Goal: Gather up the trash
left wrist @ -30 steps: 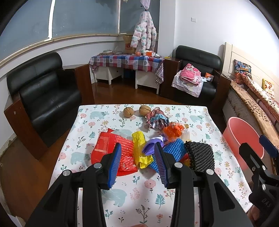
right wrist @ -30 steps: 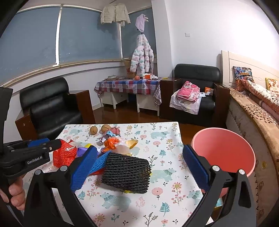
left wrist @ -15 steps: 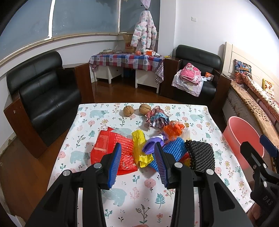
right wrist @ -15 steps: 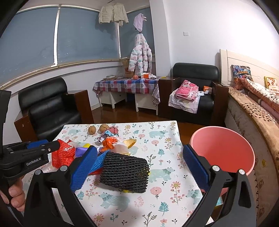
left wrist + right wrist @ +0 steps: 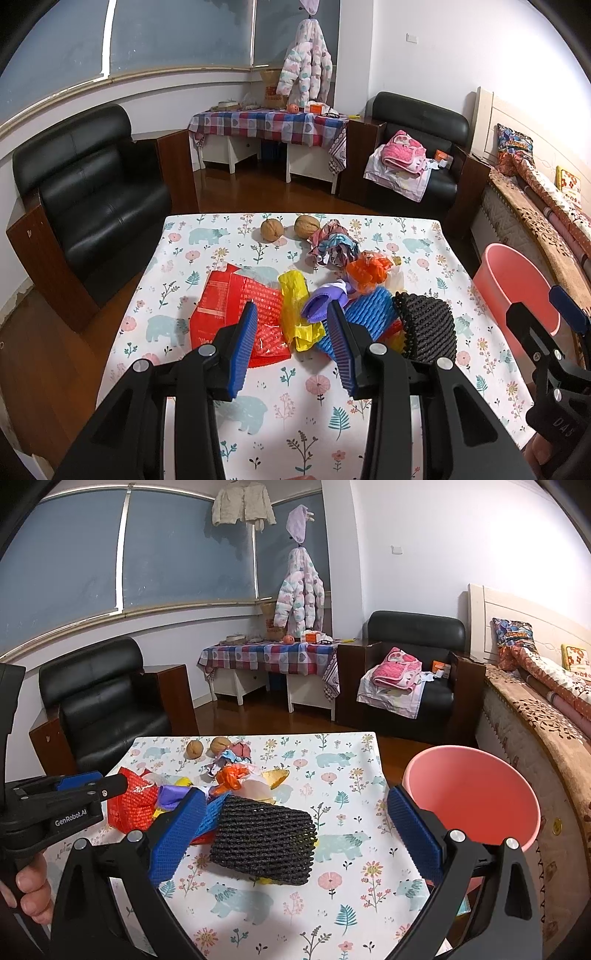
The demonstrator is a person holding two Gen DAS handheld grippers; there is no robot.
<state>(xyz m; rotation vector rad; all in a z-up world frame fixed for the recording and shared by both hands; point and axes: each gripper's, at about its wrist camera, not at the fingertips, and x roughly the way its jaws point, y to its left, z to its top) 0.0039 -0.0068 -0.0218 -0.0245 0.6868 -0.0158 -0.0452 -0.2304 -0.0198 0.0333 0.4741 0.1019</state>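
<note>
Floral-print tablecloth table (image 5: 413,236) with litter heap; pink round plastic bucket (image 5: 476,794) beside its right edge.

Black leather armchairs and a checked-cloth side table stand behind. Heap, large to small: red printed plastic bag (image 5: 236,306), black foam mesh sleeve (image 5: 264,840), blue foam mesh sleeve (image 5: 369,314), yellow plastic bag (image 5: 295,299), crumpled patterned wrapper (image 5: 334,247), orange plastic scrap (image 5: 369,271), two walnuts (image 5: 272,229). Left gripper (image 5: 291,345) parted, empty, above the heap's near edge. Right gripper (image 5: 295,830) spread wide, empty, black sleeve between its jaws, untouched.
</note>
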